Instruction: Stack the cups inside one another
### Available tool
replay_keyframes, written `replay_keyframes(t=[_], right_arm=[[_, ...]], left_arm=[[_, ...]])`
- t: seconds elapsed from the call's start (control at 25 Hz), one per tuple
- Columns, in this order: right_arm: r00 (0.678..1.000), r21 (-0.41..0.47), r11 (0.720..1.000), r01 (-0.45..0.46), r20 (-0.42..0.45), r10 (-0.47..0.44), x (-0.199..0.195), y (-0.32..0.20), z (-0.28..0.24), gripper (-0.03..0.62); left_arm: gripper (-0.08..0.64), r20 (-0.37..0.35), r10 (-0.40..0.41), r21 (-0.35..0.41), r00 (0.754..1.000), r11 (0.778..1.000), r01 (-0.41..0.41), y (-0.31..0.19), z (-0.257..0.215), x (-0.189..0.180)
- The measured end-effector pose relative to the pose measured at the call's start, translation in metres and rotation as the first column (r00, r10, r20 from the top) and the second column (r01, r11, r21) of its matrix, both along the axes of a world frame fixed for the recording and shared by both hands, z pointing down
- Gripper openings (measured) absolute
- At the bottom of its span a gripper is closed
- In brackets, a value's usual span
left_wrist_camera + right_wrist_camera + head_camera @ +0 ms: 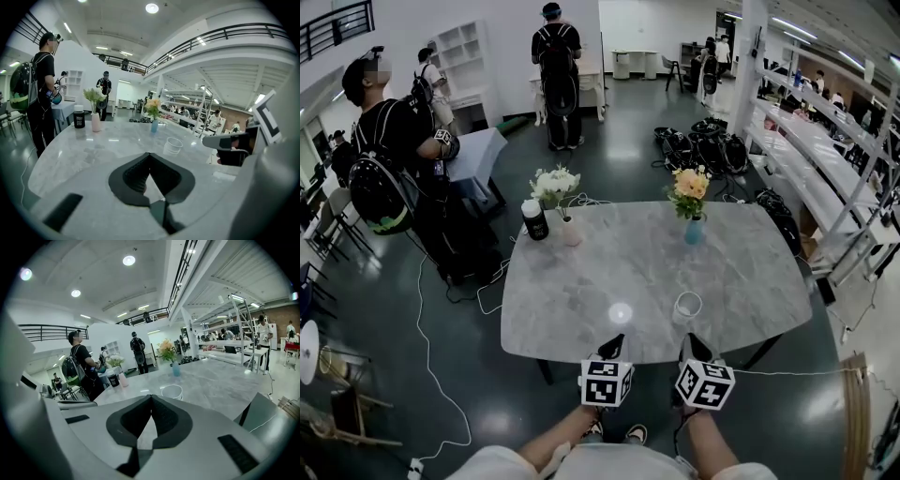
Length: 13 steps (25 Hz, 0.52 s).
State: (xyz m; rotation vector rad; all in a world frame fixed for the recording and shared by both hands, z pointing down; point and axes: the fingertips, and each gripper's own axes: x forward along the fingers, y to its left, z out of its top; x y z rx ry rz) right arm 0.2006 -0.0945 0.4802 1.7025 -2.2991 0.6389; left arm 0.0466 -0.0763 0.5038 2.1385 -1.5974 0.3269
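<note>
A stack of translucent white cups [687, 306] stands upright on the grey marble table [581, 300], near its front edge and right of the middle. In the left gripper view the cups [173, 145] show nested rims. My left gripper [612, 346] hovers at the front edge, left of the cups and apart from them; its jaws [149, 155] are shut with nothing between them. My right gripper [697, 349] sits just in front of the cups [172, 391], its jaws [151, 397] shut and empty too.
At the table's far side stand a black jar [533, 219], a pale vase of white flowers [567, 225] and a blue vase of orange flowers [694, 228]. People with backpacks [380, 178] stand beyond, bags [703, 145] lie on the floor, and a cable [431, 356] runs at the left.
</note>
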Motion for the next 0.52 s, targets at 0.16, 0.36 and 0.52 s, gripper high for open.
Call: replay_keyframes(t=[0.16,0.36,0.52], right_arm=[[1.000,-0.001,1.000,0.000,-0.005,0.000,0.0021,0.0005,-0.0005,0.008],[1.000,-0.006,1.000,-0.002,-0.011,0.002,0.0021,0.0028,0.0024,0.008],[1.000,-0.010,1.000,-0.005,-0.014,0.005,0.0030,0.0015,0.0007,0.008]], left_arm=[[-0.005,0.000,0.002,0.000,1.000,1.000,-0.002,0.0000,-0.0010,0.0016],[-0.005,-0.001,0.005,-0.004,1.000,1.000,-0.005,0.0012,0.0020,0.0010],[-0.005,-0.004,0.006,-0.005,1.000,1.000,-0.006,-0.0012,-0.0003,0.0010]])
